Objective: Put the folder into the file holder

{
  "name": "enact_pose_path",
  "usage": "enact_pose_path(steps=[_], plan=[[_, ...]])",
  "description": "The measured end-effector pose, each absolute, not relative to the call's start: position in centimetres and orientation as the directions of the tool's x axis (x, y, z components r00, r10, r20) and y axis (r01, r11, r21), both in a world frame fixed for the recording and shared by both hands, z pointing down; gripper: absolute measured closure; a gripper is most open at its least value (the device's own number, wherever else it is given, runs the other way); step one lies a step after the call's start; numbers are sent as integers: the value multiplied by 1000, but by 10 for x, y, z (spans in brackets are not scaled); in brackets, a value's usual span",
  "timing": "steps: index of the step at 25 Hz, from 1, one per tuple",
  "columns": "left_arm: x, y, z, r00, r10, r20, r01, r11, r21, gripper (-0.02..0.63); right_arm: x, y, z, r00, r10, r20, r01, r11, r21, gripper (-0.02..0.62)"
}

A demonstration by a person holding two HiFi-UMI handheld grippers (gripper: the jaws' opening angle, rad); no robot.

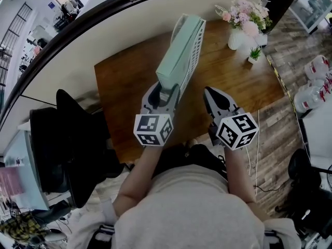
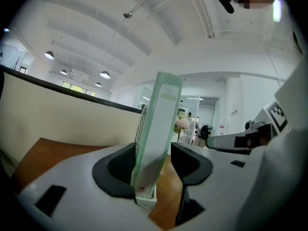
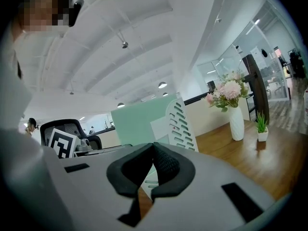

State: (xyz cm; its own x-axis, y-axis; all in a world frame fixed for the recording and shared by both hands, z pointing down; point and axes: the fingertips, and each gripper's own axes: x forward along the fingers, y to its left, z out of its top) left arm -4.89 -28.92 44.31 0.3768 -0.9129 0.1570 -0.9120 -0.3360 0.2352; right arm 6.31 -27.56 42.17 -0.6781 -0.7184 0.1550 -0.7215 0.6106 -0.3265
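A pale green folder [image 1: 179,53] stands upright in a white slotted file holder [image 1: 197,40] on the wooden table [image 1: 129,87]. My left gripper [image 1: 165,87] is at the folder's near end, jaws wide on either side of it. In the left gripper view the folder [image 2: 156,138] rises between the pads, with a thin gap at the right pad, and its foot sits in the holder [image 2: 144,201]. My left gripper [image 2: 153,162] is open. My right gripper [image 1: 210,91] hangs to the right of the holder, shut on nothing. From the right gripper [image 3: 153,150] I see the folder [image 3: 137,121] and the holder [image 3: 180,124] side on.
A white vase of pink flowers [image 1: 244,22] and a small potted plant [image 1: 254,54] stand at the table's far right corner. A black office chair [image 1: 78,149] is at the left. Large water bottles [image 1: 314,82] sit on the floor at right. A cream partition runs behind the table.
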Motion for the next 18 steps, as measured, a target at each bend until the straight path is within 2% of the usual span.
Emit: enact_pose_path(steps=[5, 8, 15, 18], plan=[[-52, -276, 442, 362, -919, 158, -916, -319, 242, 379, 64, -272, 417, -678, -721, 145, -722, 614, -319, 597], [-53, -267, 441, 365, -918, 155, -916, -323, 238, 407, 66, -269, 415, -678, -722, 141, -721, 616, -318, 597], [-38, -249, 428, 432, -897, 98, -885, -401, 235, 420, 68, -262, 415, -678, -721, 147, -724, 619, -305, 597], [-28, -244, 418, 469, -881, 54, -866, -448, 223, 461, 72, -259, 416, -674, -723, 153, -729, 618, -293, 597]])
